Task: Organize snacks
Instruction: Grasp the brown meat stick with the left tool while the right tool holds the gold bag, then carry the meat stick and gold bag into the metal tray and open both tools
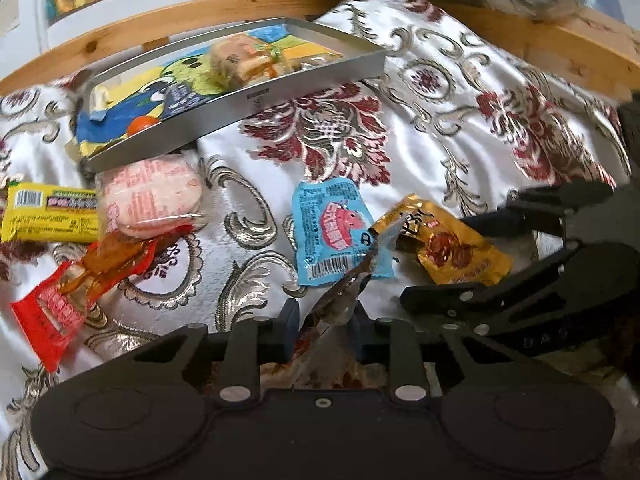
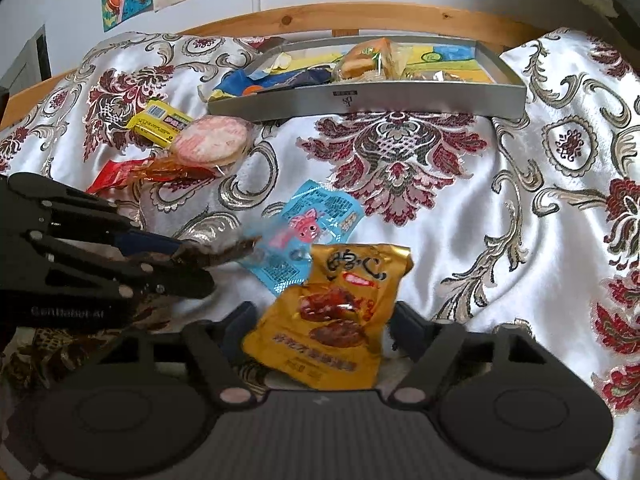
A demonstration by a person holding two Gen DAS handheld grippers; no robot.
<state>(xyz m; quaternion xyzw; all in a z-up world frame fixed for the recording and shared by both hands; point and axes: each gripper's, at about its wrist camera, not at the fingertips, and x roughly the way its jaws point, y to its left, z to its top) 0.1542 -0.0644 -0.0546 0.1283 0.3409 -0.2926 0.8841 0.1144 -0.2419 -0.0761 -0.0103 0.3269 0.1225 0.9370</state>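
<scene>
Left claw (image 1: 325,330) at bottom centre of its view, jaws pinched on a dark crinkled snack wrapper (image 1: 344,300); in the right view the same wrapper (image 2: 218,254) sticks out of that claw at mid left. Right claw (image 2: 320,320) at bottom centre, jaws spread either side of a gold snack pouch (image 2: 332,320); cannot tell if the pads touch it. Blue snack packet (image 1: 334,232) lies on the patterned bedspread (image 1: 460,128) just left of the gold pouch, partly under it. Left side of the left view: yellow bar (image 1: 48,214), round pink cake (image 1: 150,196), red sausage pack (image 1: 76,284), bunched together and overlapping. Grey tray (image 1: 256,98) upper centre by the wooden bed frame (image 1: 168,14), holding a wrapped cake (image 1: 240,60) and an orange candy (image 1: 143,123) on a colourful drawing.
</scene>
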